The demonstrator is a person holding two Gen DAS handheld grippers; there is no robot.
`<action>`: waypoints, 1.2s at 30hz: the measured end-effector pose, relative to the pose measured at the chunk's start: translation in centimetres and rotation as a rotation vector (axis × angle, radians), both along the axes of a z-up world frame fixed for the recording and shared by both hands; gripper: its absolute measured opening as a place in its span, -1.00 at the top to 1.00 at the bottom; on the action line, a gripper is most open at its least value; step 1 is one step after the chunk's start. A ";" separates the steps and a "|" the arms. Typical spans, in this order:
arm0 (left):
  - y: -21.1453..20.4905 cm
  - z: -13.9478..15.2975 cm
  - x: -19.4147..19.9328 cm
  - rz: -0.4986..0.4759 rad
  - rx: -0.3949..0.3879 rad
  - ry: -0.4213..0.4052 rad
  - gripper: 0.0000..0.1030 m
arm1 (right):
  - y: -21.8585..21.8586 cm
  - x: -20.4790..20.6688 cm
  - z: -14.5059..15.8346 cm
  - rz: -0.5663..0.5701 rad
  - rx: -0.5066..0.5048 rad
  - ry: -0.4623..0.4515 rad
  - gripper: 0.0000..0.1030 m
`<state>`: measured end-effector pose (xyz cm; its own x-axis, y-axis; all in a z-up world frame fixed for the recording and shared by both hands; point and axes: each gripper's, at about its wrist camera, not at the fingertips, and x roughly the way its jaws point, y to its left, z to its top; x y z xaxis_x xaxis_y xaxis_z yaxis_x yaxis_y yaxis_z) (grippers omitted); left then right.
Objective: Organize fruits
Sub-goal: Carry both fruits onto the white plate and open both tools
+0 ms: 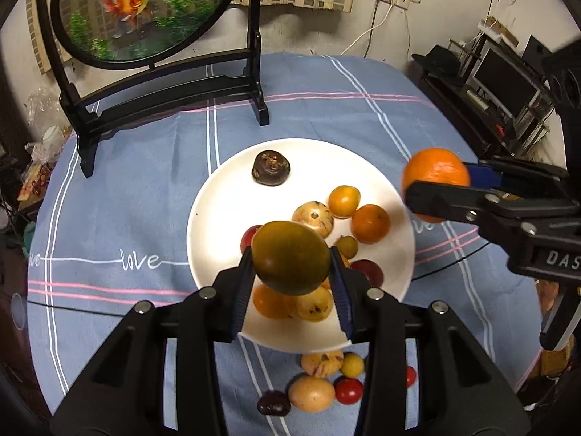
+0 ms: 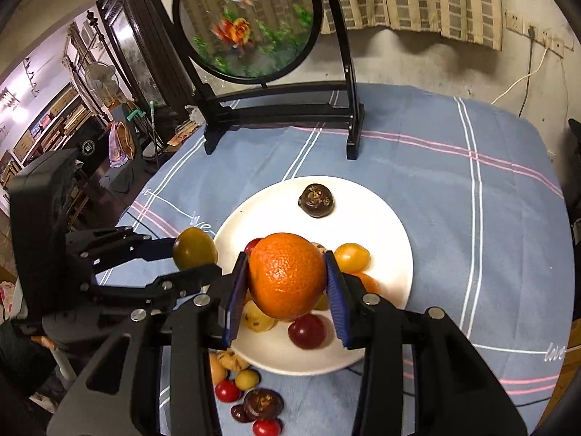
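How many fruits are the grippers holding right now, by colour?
Orange: 1, the orange in the right gripper
Olive: 1, the olive fruit in the left gripper
Total: 2

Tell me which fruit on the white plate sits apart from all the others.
The dark brown fruit at the far side of the white plate. It lies alone, while every other fruit there is clustered toward the near side.

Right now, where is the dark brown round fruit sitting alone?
The dark brown round fruit lies on the white plate's far side in both views, apart from the fruit pile, toward the black-framed goldfish screen.
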<state>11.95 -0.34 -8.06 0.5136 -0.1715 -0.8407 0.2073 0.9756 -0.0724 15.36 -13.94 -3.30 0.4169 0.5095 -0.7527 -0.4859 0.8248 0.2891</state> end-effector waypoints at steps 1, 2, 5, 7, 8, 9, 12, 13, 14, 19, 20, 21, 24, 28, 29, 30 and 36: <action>-0.3 -0.3 0.3 -0.002 0.020 0.001 0.22 | 0.2 0.6 -0.5 -0.004 -0.008 0.006 0.20; -0.5 -0.5 0.5 -0.002 0.040 0.000 0.22 | 0.4 1.1 -0.8 -0.010 -0.012 0.013 0.20; -0.9 -1.4 1.3 -0.009 0.063 0.016 0.21 | 1.1 2.9 -1.9 -0.029 -0.010 0.042 0.20; -1.1 -1.8 1.7 -0.007 0.071 0.026 0.21 | 1.5 3.9 -2.5 -0.044 -0.006 0.058 0.20; -1.1 -2.0 1.8 -0.008 0.071 0.027 0.21 | 1.8 4.3 -2.8 -0.045 -0.007 0.062 0.20; -1.1 -2.0 1.9 -0.008 0.072 0.028 0.21 | 2.0 4.7 -3.0 -0.044 -0.008 0.067 0.20; -1.2 -2.5 2.1 -0.016 0.087 0.029 0.21 | 2.4 5.3 -3.4 -0.039 -0.026 0.074 0.20; -1.2 -2.7 2.2 -0.015 0.087 0.034 0.21 | 2.5 5.5 -3.6 -0.040 -0.035 0.072 0.20; -1.3 -2.8 2.2 -0.013 0.089 0.038 0.21 | 2.7 5.8 -3.7 -0.041 -0.045 0.074 0.20; -1.5 -3.9 2.8 0.010 0.119 0.062 0.16 | 3.1 7.0 -5.0 -0.041 -0.072 0.124 0.17; -1.6 -4.0 2.9 0.011 0.125 0.061 0.07 | 3.1 7.1 -5.3 -0.044 -0.085 0.132 0.17; -1.6 -4.0 2.8 0.012 0.128 0.057 0.05 | 3.2 7.1 -5.5 -0.045 -0.100 0.125 0.17; -1.5 -3.8 2.6 0.009 0.128 0.049 -0.11 | 2.8 7.0 -5.3 -0.051 -0.078 0.121 0.13; -1.0 -3.0 2.3 0.027 0.118 0.034 -0.12 | 1.7 6.6 -3.8 -0.075 -0.065 0.102 0.13; -0.6 -2.5 2.1 0.035 0.102 0.025 -0.12 | 1.1 6.3 -3.0 -0.085 -0.054 0.089 0.13; 0.0 -1.9 1.8 0.044 0.086 0.013 -0.12 | 0.6 5.9 -2.3 -0.089 -0.039 0.081 0.13; 4.9 0.8 -0.3 0.138 0.020 -0.024 -0.15 | -3.0 0.5 1.2 -0.078 -0.008 0.016 0.09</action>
<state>11.63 4.52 -7.27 0.5510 -0.0815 -0.8305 0.0728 0.9961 -0.0495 15.90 -16.96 -2.14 0.4428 0.4703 -0.7634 -0.4158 0.8620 0.2899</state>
